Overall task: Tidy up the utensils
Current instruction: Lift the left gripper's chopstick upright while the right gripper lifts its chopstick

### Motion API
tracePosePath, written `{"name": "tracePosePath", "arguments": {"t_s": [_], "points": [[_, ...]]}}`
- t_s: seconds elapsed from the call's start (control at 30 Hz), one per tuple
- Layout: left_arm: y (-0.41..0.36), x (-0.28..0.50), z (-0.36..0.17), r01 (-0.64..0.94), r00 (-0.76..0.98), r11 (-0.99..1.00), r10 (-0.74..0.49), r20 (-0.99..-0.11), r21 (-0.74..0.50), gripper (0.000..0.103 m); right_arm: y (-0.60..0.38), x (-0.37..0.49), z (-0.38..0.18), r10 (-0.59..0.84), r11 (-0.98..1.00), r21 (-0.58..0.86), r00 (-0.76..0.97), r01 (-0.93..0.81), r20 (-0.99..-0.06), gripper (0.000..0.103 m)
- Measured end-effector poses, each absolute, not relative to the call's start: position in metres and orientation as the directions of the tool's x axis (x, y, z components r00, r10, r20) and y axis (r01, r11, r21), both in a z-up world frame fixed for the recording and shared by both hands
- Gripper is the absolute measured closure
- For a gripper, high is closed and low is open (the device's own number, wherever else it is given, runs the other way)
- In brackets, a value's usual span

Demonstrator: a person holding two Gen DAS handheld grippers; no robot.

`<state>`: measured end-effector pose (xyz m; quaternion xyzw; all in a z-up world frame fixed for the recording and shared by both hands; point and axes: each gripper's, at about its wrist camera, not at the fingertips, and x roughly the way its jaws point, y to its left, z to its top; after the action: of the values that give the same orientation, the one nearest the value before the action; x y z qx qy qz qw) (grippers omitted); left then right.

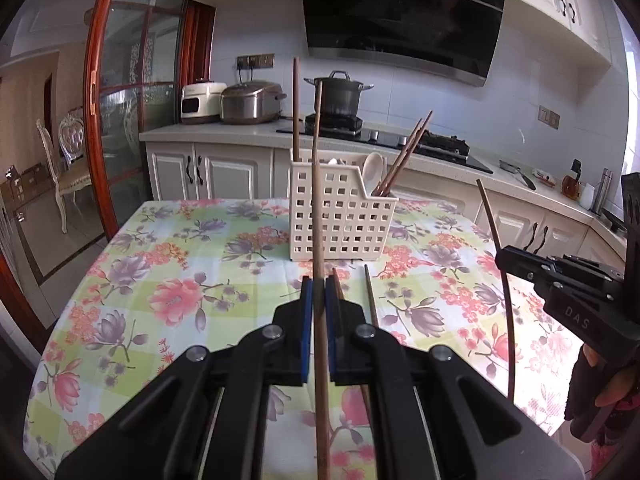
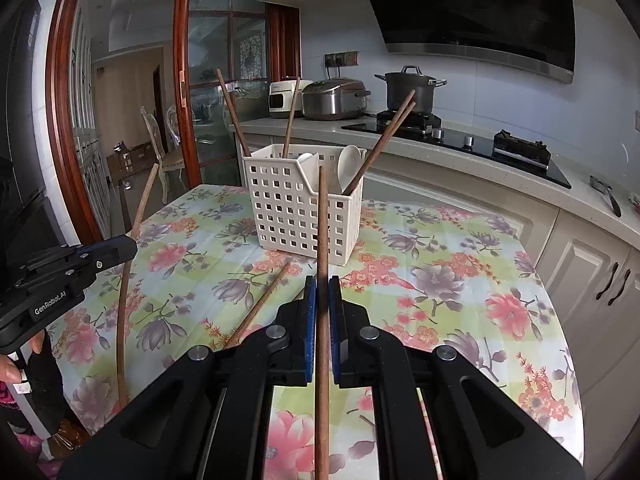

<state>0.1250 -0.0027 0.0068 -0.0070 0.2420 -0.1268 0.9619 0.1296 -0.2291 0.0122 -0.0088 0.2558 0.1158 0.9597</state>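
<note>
A cream perforated utensil basket (image 1: 340, 216) (image 2: 304, 208) stands on the floral table, holding several brown chopsticks (image 1: 404, 156) (image 2: 384, 144) and a white spoon (image 1: 373, 168) (image 2: 349, 168). My left gripper (image 1: 319, 292) is shut on a brown chopstick (image 1: 318, 200), held upright in front of the basket. My right gripper (image 2: 322, 292) is shut on a darker brown chopstick (image 2: 322, 216), also upright before the basket. Two loose chopsticks (image 1: 371, 300) lie on the cloth by the left gripper; in the right wrist view one (image 2: 260, 304) shows.
The floral tablecloth (image 1: 192, 264) (image 2: 460, 264) covers the table. Behind it runs a kitchen counter (image 1: 248, 130) with rice cookers (image 2: 334, 98), a stove and a pot (image 2: 410, 86). A glass door with a red frame (image 1: 96, 100) is at left.
</note>
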Motion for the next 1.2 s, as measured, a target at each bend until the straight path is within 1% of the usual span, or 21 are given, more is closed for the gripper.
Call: {"name": "tracePosePath", "arguments": {"t_s": [0.2,0.6,0.93,1.2], "points": [[-0.002,0.109,0.023,0.244,0.871,0.968,-0.248,-0.423,-0.064,0.097,-0.230,0.117,0.027,0.225,0.972,0.038,0.862,-0.234,-0.455,0.097],[-0.006,0.095,0.032,0.234,0.898,0.972,-0.227,-0.376,-0.028,0.097,-0.227,0.107,0.033,0.236,0.968,0.030,0.871,-0.247,-0.431,0.097],[-0.005,0.091,0.035,0.236,0.903,0.971,-0.229,-0.363,-0.026,0.097,-0.222,0.100,0.039,0.242,0.966,0.023,0.878,-0.256,-0.413,0.097],[-0.006,0.089,0.037,0.238,0.907,0.971,-0.231,-0.352,-0.024,0.097,-0.222,0.094,0.046,0.256,0.963,0.018,0.888,-0.270,-0.381,0.097]]}}
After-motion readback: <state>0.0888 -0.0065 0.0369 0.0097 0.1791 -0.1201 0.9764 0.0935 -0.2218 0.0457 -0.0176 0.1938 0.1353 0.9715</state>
